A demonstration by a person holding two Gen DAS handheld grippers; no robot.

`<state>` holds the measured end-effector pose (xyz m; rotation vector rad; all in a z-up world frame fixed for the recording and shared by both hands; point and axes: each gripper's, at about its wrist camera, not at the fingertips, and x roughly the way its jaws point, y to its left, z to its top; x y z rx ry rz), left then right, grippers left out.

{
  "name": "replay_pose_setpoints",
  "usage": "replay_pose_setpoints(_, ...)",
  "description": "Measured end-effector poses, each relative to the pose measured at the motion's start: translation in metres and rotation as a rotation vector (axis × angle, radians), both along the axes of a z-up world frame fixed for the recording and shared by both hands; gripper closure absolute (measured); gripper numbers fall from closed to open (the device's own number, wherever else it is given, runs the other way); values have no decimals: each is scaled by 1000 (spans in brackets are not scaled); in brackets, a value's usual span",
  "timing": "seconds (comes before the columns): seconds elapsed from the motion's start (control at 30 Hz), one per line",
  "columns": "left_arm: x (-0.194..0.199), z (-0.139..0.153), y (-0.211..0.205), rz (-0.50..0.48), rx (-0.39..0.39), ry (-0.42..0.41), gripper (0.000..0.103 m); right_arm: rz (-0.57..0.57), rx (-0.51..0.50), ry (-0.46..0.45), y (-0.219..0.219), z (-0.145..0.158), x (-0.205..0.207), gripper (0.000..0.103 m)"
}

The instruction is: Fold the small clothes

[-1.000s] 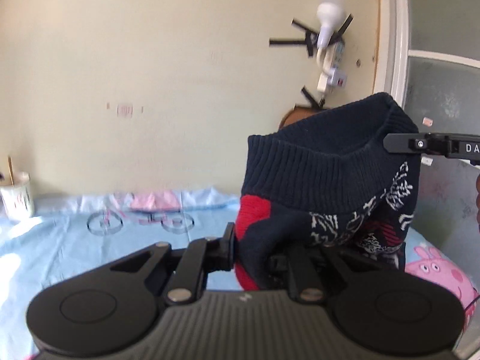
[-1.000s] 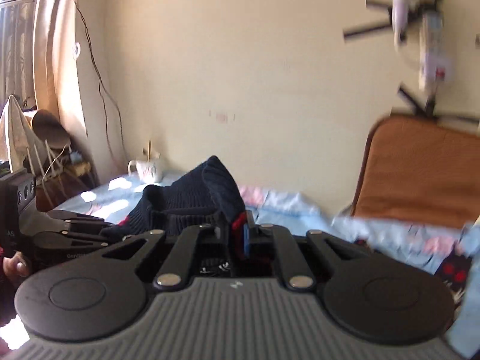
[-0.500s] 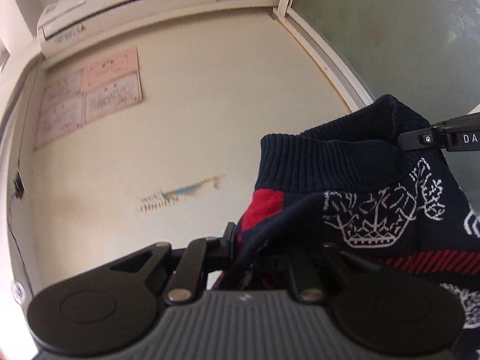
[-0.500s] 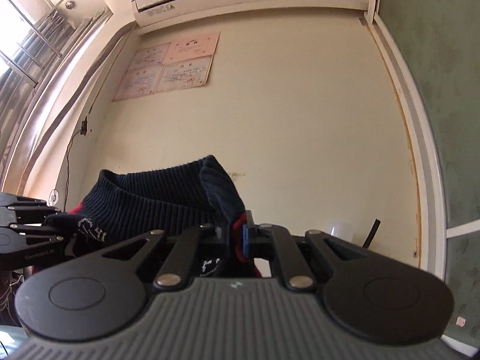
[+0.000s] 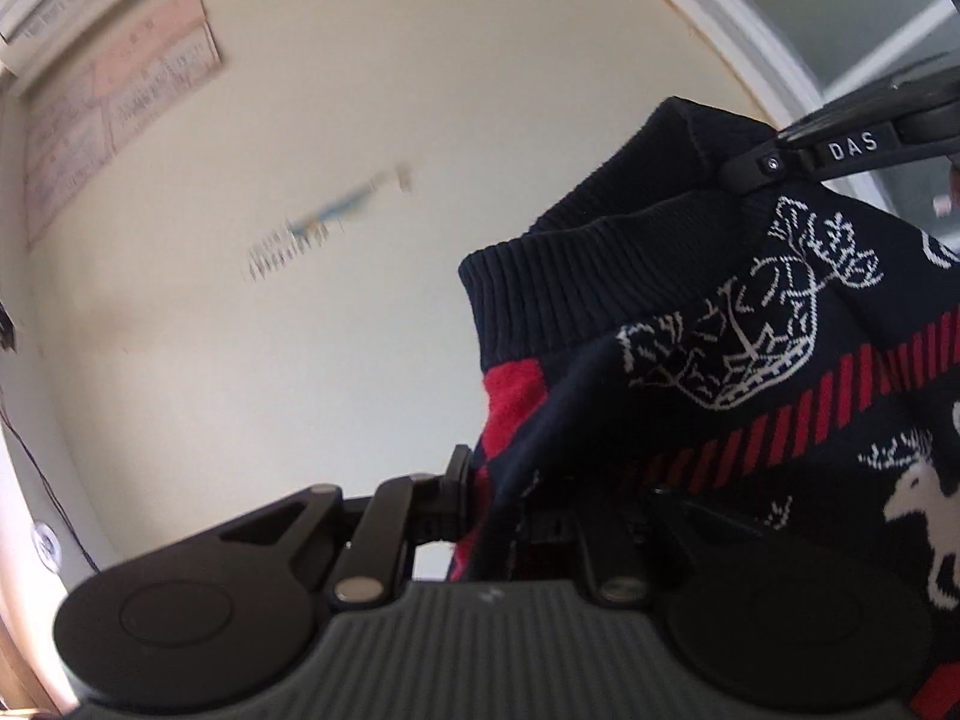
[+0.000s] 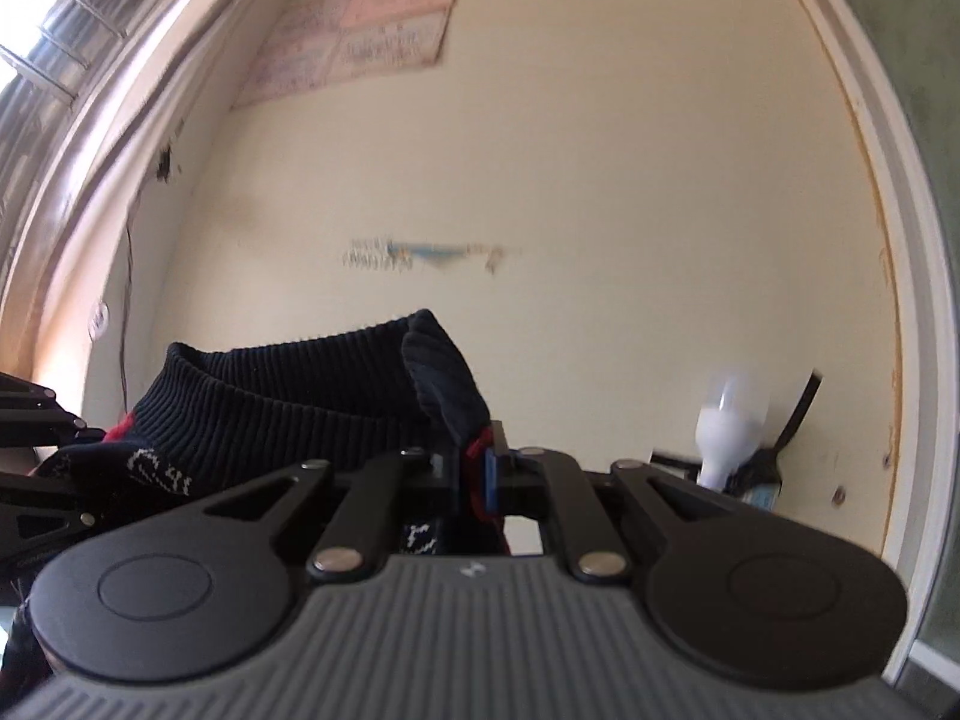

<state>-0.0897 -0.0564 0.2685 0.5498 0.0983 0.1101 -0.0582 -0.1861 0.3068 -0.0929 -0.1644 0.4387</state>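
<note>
Both grippers raised, sweater (image 5: 750, 360) lifted

A cream wall (image 6: 600, 180) is seen behind, with pinkish paper sheets (image 6: 360, 42) stuck high on it and a faint, blurred blue mark (image 6: 420, 252) lower down. A white door frame (image 6: 888, 240) is seen at the right edge. A white bulb (image 6: 729, 432) is seen low beside that frame. A thin dark cable (image 6: 126, 300) is hung down the wall on the left.
</note>
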Motion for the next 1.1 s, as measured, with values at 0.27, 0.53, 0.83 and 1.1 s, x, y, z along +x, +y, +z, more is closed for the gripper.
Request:
replay_pose_setpoints(0.27,181,-204,69,217,-311,607,80,-109,-150,573,19,-182,174,70)
replay_pose_setpoints(0.53,90,-206,145,160,-594,583,51,-19,-106,805,-104,-259,83,33)
replay_pose_setpoints(0.83,43,-248,109,73,-582,727,41,-92,-216,807,-77,-291,42,92)
replay_pose_setpoints(1.1,29,-256,129,94,-640,741,41,-701,-562,466,-142,-237,91,81)
